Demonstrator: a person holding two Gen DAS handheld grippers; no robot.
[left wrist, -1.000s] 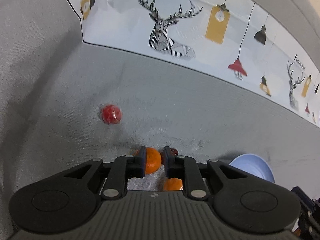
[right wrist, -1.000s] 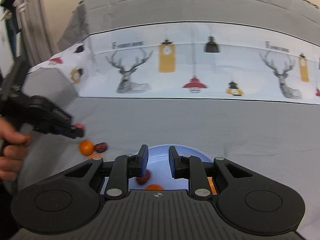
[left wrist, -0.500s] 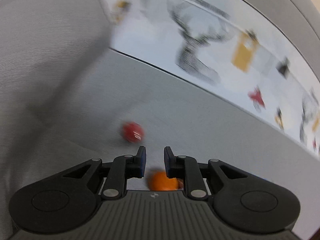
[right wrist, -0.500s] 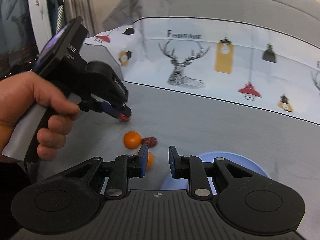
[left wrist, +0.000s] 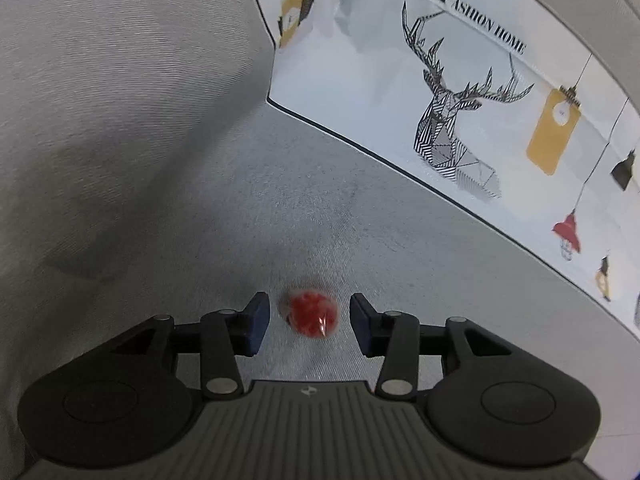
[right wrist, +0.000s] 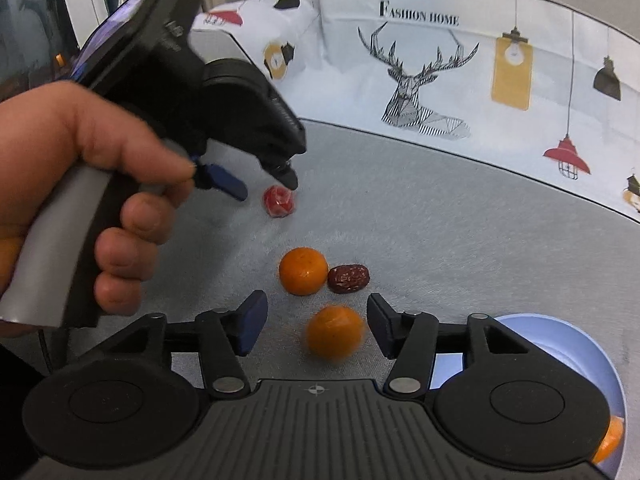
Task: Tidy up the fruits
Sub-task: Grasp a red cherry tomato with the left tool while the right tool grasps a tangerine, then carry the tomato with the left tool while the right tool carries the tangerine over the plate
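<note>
— Between the spread jaws of the left claw (left wrist: 309, 318), what is seen?

— A small red fruit (left wrist: 313, 315) is seen lying on the grey surface (left wrist: 280, 208), with a gap left on either side; neither finger is touching it. From the right wrist view the same red fruit (right wrist: 279, 201) is shown just under the tip of the left claw (right wrist: 264, 184), which is gripped by a bare hand (right wrist: 92, 184).

— And the right claw (right wrist: 316, 330)?

— It is held wide apart as well, and nothing is clamped. A blurred orange (right wrist: 335, 333) is framed between its fingers, resting on the surface. Just beyond, a second orange (right wrist: 303, 271) is seen touching a dark red date (right wrist: 348, 278) on its right.

— Where is the dish?

— A pale blue plate (right wrist: 576, 344) is placed at the lower right, partly hidden behind the right claw's body — a bit of orange fruit (right wrist: 610, 438) is visible at its edge, though whether it lies inside cannot be told.

— The backdrop?

— A white cloth (right wrist: 440, 80) printed with a deer head, lamps and the words "Fashion Home" is seen behind the surface.
</note>
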